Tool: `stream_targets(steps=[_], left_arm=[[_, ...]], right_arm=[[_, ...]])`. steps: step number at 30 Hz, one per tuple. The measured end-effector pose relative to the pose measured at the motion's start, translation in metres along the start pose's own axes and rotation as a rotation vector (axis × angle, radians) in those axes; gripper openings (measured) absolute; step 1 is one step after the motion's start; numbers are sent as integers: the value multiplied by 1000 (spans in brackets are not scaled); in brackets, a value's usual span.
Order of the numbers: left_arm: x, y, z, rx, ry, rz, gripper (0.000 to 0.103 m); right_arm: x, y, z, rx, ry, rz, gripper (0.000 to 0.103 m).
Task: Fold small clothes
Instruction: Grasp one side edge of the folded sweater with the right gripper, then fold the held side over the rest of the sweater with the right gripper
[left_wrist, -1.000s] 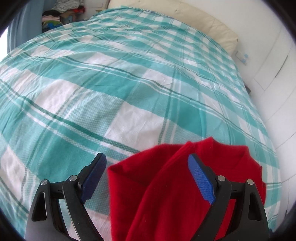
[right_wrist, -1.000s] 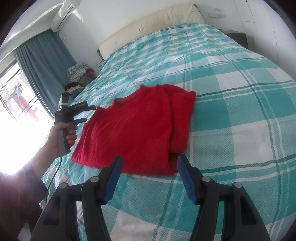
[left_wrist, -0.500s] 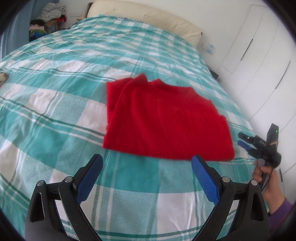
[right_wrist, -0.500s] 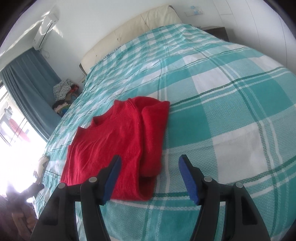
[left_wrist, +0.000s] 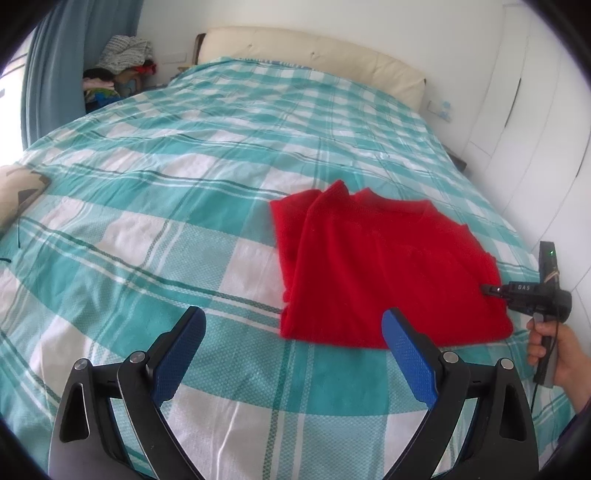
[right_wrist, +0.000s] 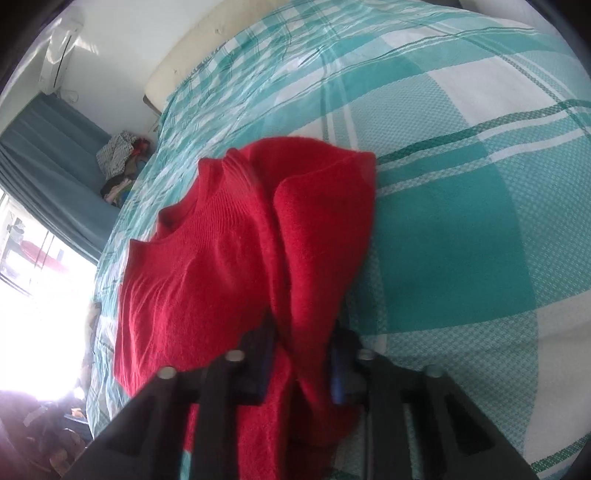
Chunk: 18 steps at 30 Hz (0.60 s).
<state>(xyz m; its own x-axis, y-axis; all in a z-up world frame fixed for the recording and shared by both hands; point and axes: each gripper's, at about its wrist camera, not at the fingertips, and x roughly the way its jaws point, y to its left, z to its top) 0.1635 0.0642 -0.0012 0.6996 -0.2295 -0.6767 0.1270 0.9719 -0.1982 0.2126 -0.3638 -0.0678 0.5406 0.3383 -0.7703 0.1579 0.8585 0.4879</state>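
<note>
A red sweater (left_wrist: 376, 266) lies partly folded on the plaid bed, one side doubled over. In the left wrist view my left gripper (left_wrist: 293, 332) hangs open above the sheet, short of the sweater's near edge, with nothing between its fingers. The right gripper (left_wrist: 487, 290), held by a hand (left_wrist: 554, 350), meets the sweater's right edge. In the right wrist view the right gripper (right_wrist: 301, 332) is closing its jaws on a bunched fold of the red sweater (right_wrist: 207, 266), and fabric fills the narrow gap between the pads.
The teal and white plaid sheet (left_wrist: 184, 206) covers the whole bed, with a cream headboard (left_wrist: 314, 55) at the far end. A pile of clothes (left_wrist: 118, 70) sits by the blue curtain (left_wrist: 51, 74). White wardrobe doors (left_wrist: 535, 129) run along the right. A cushion (left_wrist: 18, 188) lies at the left edge.
The left gripper pulled back off the sweater, which now lies ahead of it. The right gripper dropped onto the sweater's folded edge and its jaws narrowed around the fabric.
</note>
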Motion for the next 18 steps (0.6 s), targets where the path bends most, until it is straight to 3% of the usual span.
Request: stream_targets(steps=[3, 6, 9, 14, 18], left_arm=[[8, 13, -4, -3, 3, 55, 97], [9, 31, 1, -76, 6, 34, 97], [10, 48, 3, -133, 6, 63, 97], [11, 76, 3, -222, 17, 81, 97], [8, 92, 3, -250, 10, 104, 97]], right_arm=[[-15, 37, 8, -60, -39, -43, 12], [-30, 92, 20, -105, -68, 8, 12], [-29, 160, 27, -192, -59, 42, 12], [19, 260, 14, -333, -15, 45, 12], [72, 305, -13, -395, 21, 6, 12]])
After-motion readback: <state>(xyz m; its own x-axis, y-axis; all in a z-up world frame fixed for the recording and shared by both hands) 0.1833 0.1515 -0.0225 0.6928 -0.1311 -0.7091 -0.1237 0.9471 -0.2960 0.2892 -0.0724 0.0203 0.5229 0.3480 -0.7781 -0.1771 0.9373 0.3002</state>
